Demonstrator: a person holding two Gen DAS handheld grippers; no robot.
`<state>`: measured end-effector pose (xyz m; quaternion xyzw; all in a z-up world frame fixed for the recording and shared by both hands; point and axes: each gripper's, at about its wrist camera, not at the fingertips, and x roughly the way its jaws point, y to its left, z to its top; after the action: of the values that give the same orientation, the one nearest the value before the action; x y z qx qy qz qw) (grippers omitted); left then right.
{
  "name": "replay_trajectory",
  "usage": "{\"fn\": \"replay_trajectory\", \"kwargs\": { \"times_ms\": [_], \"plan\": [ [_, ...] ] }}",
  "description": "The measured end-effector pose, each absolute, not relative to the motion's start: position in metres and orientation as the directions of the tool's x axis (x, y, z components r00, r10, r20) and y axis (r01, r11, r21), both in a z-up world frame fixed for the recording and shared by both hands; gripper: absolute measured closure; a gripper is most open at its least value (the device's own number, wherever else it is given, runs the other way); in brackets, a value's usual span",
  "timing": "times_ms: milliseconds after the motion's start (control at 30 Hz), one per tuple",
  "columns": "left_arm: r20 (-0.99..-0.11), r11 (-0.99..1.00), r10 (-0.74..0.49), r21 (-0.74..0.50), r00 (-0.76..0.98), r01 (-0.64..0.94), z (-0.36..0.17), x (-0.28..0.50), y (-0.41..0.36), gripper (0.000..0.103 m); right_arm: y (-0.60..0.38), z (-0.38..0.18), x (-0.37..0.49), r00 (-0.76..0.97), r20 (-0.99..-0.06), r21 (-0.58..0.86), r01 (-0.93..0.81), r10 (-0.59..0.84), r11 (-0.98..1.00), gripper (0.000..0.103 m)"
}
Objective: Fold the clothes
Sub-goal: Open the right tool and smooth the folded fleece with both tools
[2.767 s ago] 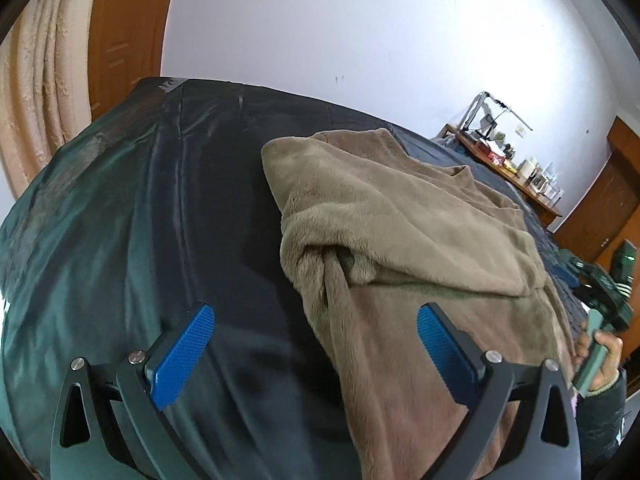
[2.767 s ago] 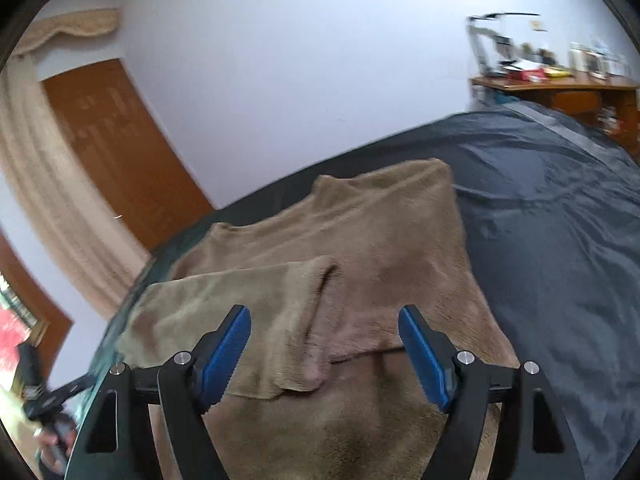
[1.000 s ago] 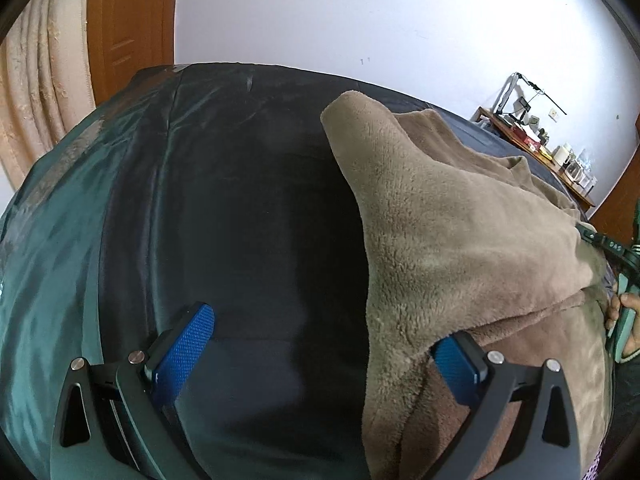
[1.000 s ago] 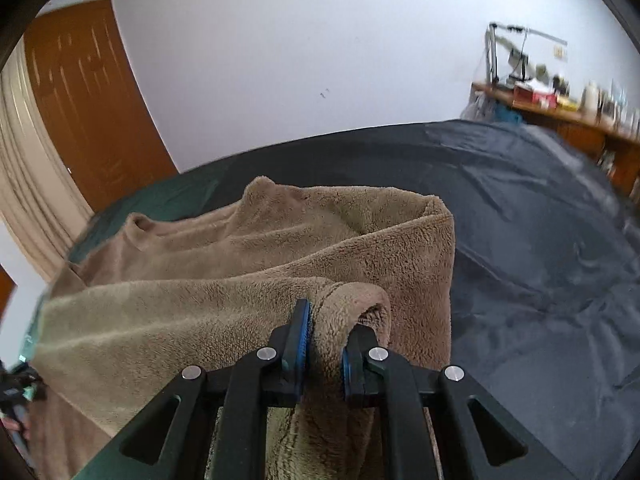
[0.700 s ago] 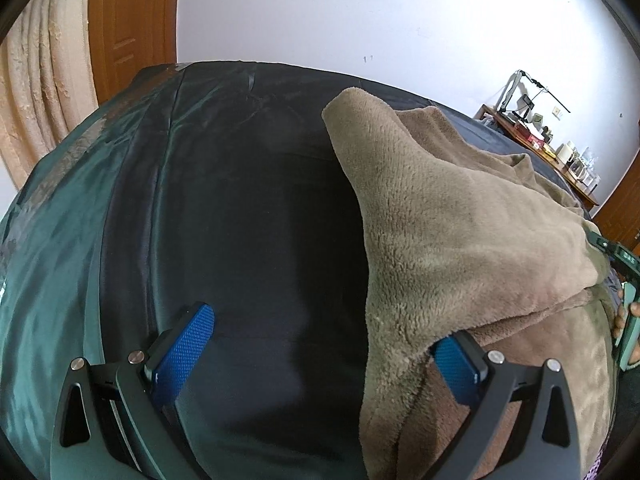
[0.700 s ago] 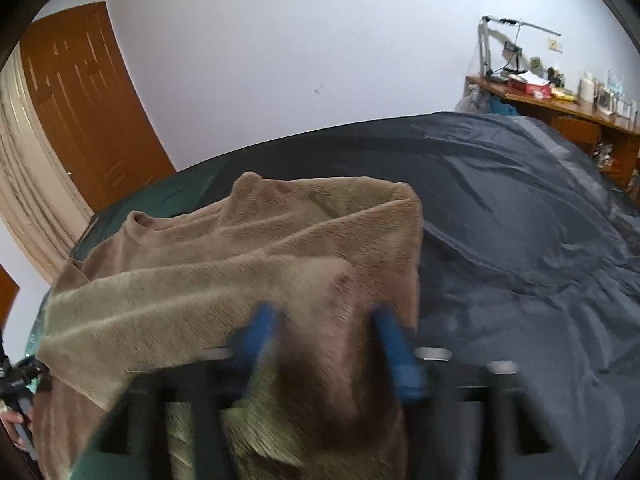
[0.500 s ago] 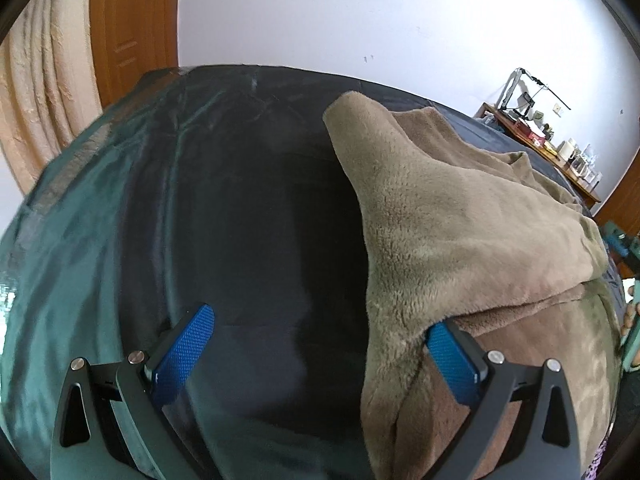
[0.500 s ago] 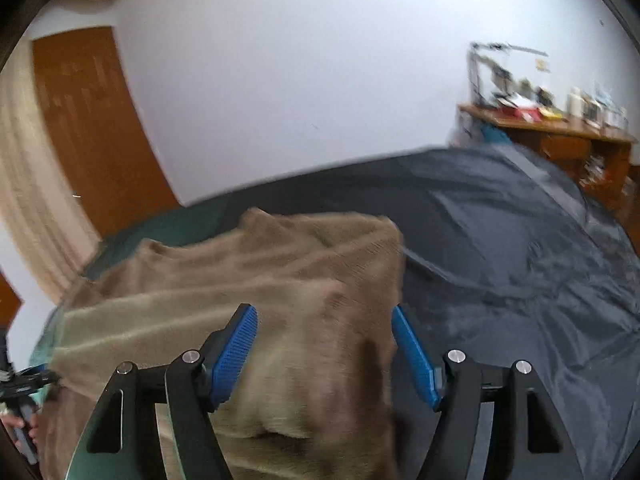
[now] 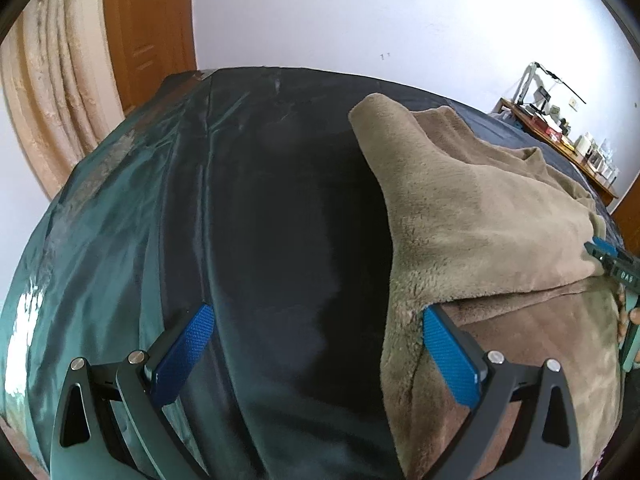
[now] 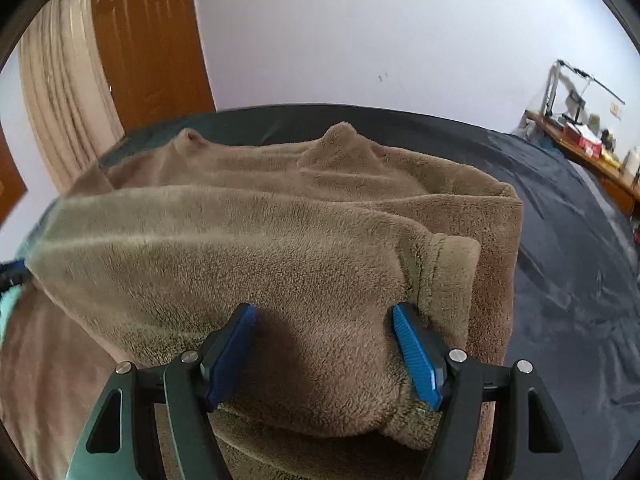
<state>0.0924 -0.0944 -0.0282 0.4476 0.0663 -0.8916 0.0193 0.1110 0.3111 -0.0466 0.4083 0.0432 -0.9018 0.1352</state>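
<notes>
Left wrist view: looks steeply down past its fingers, close over the dark bed cover (image 9: 272, 240); the brown fleece garment (image 9: 480, 208) fills 2 to 5 o'clock.
Right wrist view: tilted down, very near the garment (image 10: 280, 248), which fills the centre.
Shared: garment, cover, white wall (image 10: 360, 32), desk (image 9: 560, 140) at 2 o'clock.

My bed (image 9: 280, 208) has a dark, glossy cover, teal sheen toward the curtain-side edge. Only a brown fleece garment (image 9: 480, 208) lies on it, folded over itself, on the side away from that edge.
</notes>
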Motion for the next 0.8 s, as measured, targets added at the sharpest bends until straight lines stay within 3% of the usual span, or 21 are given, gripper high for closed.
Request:
{"fn": "replay_trajectory", "kwargs": {
  "times_ms": [233,400,633,800],
  "plan": [
    [-0.764,-0.983,-0.02,-0.102,-0.645,0.152,-0.007,0.104,-0.102,0.0,0.306,-0.049,0.105,-0.631,-0.75,0.016,0.278,-0.196,-0.96,0.03],
    [-0.737,-0.981,0.1,-0.186,-0.669,0.058,0.006,0.084,-0.078,0.0,0.31,-0.048,0.109,-0.633,-0.751,0.008,0.28,-0.191,-0.96,0.03],
    [-0.726,-0.973,0.227,-0.152,-0.649,-0.171,0.018,0.036,-0.008,0.0,0.311,-0.047,0.11,-0.633,-0.749,0.01,0.28,-0.193,-0.96,0.03],
    [-0.74,-0.925,0.38,-0.283,-0.556,-0.255,0.011,-0.006,0.008,0.0,0.312,-0.048,0.109,-0.633,-0.748,0.02,0.28,-0.2,-0.96,0.03]
  ]
}}
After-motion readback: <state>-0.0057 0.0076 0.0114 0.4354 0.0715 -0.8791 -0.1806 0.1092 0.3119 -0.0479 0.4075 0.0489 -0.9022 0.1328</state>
